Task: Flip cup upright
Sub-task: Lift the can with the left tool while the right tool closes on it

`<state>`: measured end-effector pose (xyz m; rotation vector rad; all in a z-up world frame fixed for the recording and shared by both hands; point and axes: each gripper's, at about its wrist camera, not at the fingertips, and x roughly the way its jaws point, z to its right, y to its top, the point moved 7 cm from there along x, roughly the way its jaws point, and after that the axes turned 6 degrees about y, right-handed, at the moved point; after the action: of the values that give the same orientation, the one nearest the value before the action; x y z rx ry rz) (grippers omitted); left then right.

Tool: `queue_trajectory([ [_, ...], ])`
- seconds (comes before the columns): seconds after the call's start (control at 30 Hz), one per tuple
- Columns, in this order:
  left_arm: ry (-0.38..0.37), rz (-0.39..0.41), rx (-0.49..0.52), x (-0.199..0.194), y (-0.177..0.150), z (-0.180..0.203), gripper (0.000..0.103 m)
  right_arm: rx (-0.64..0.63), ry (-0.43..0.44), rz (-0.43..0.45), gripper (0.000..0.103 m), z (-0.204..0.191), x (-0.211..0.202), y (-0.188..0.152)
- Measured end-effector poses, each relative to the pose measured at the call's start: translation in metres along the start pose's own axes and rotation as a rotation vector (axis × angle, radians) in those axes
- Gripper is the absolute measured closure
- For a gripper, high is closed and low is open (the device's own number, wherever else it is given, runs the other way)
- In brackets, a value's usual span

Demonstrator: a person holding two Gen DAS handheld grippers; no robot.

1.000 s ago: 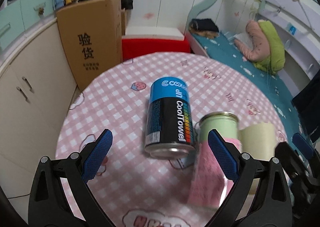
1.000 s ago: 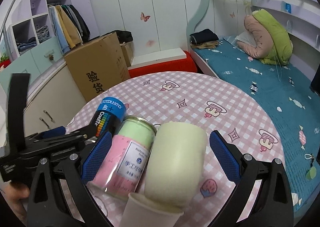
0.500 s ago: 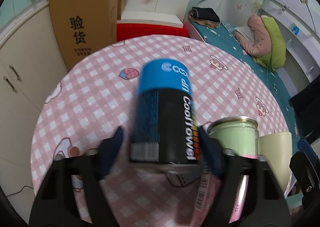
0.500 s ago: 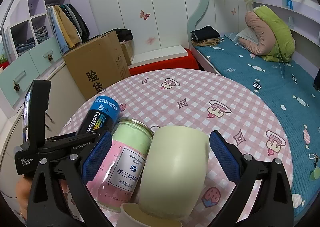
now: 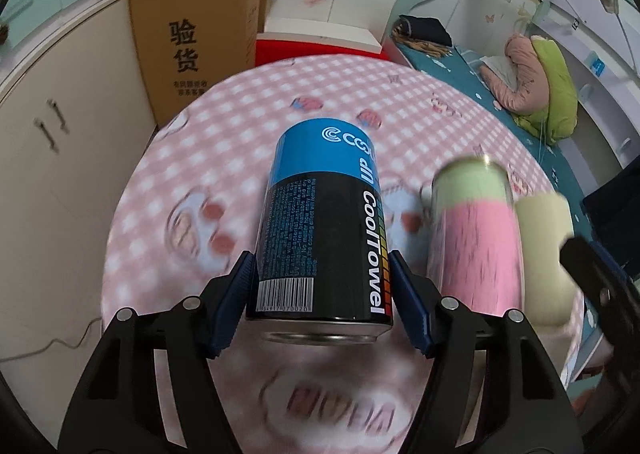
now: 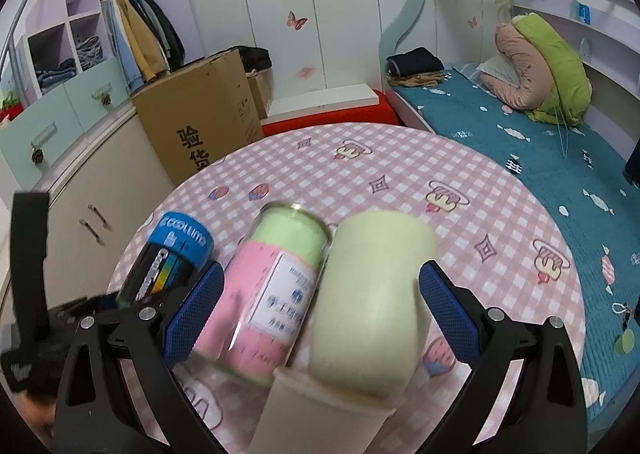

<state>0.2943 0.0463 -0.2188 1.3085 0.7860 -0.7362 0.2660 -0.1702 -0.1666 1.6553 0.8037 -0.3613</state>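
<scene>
**Left gripper clamps the can**

Left wrist: over our round pink checked tablecloth [image 5: 248, 125], our left gripper [image 5: 322, 304], open a second ago, now squeezes the blue-and-black cylindrical metal can [image 5: 324, 225], lifted off its side.

Right wrist: our right gripper [image 6: 320, 314] stays open around the pale yellow cup [image 6: 372, 302], lying beside the pink-and-green tin [image 6: 276, 294].

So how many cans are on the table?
2: the blue-black can is clamped in the left gripper, and the pink-green can lies beside it, against the pale cup. None seem hidden.
</scene>
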Motion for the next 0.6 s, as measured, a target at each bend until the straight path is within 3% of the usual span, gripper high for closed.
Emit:
queue_trajectory([
  [0.4,-0.024,-0.021,0.006,-0.036,-0.054,-0.009,0.034,-0.021,0.005,-0.036,0.009,-0.028,-0.024,-0.032],
  [0.6,-0.052,0.007,0.008,-0.047,-0.054,-0.009,0.012,-0.013,0.017,-0.043,0.008,-0.037,-0.03,-0.032],
])
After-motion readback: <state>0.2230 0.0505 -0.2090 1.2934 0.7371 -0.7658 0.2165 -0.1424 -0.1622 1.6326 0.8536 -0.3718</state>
